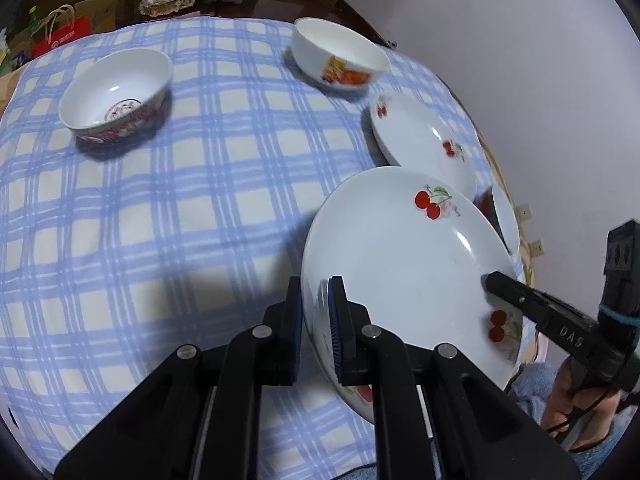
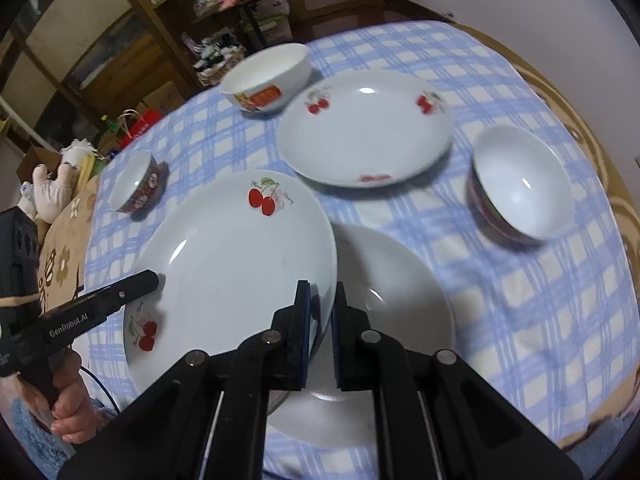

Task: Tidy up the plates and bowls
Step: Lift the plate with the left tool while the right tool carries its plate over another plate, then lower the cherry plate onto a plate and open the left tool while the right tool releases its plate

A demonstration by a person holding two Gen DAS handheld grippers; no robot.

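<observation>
A white plate with red cherry prints [image 1: 400, 260] hangs tilted above the checked cloth, held from both sides. My left gripper [image 1: 316, 286] is shut on its left rim, and my right gripper [image 2: 322, 292] is shut on the opposite rim of the same plate [image 2: 232, 264]. Each gripper also shows in the other's view: the right gripper [image 1: 490, 280] and the left gripper [image 2: 154, 278], both at the plate's edge. A plain white plate [image 2: 400, 300] lies on the cloth just below. A second cherry plate [image 2: 364, 128] lies farther back.
On the blue checked tablecloth [image 1: 180, 200] stand a white bowl with an orange print [image 2: 268, 80], a pink-patterned bowl [image 2: 520, 188] at the right and another pink-patterned bowl [image 1: 116, 96] at the left. Shelves and bags stand beyond the table. A hand [image 2: 68, 396] grips the left tool.
</observation>
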